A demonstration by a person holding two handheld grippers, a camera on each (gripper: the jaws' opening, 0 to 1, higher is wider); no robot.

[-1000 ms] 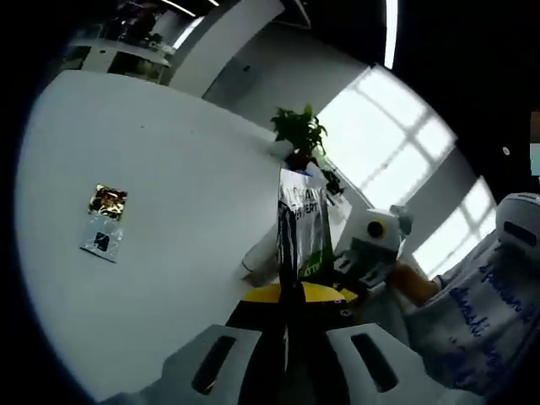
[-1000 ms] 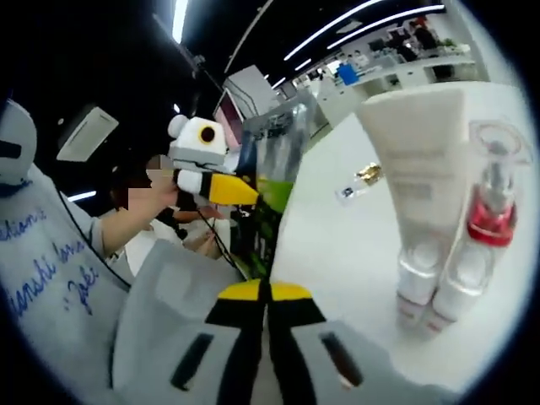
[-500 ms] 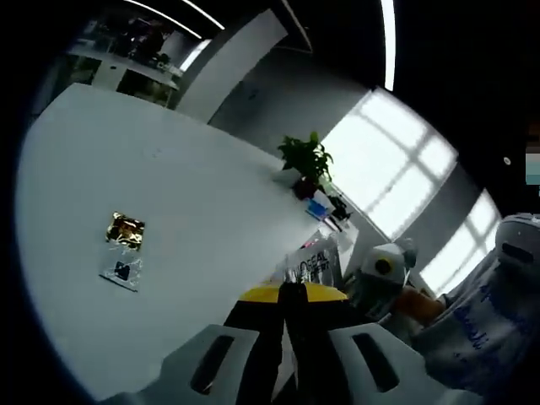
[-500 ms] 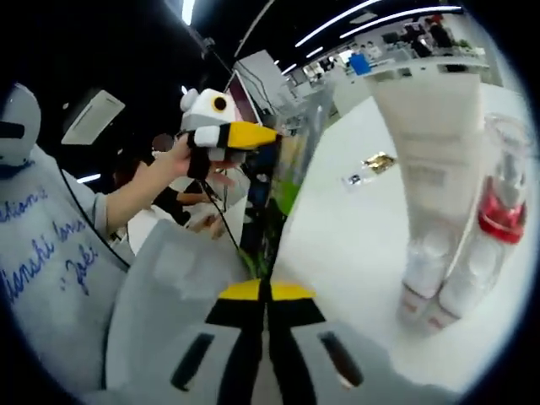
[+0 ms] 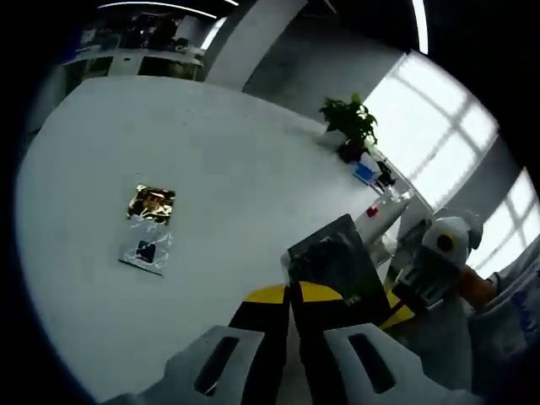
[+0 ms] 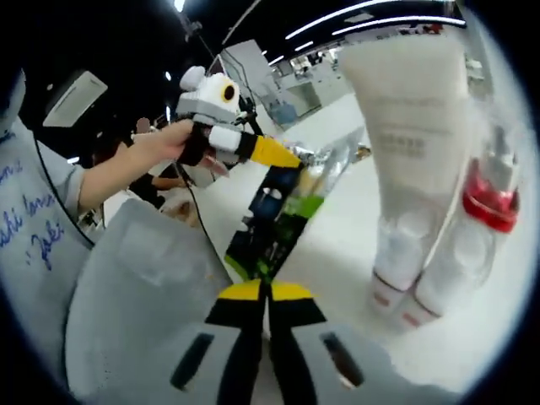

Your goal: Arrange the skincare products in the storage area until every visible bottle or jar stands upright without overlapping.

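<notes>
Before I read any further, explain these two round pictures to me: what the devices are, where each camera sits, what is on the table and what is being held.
There is no robot here. A person holds a hand-held tool in each hand, and a fisheye camera rides on each one, looking along its two jaws.

In the left gripper view, the left tool is shut on a dark sachet. The white table carries a small gold-and-clear packet; a potted plant stands at the far edge.

In the right gripper view, the right tool grips the other end of the same sachet, so both tools hold it between them. The person's hand shows there too. Beside it stand a white tube and a clear pump bottle with a red collar, both upright.
</notes>
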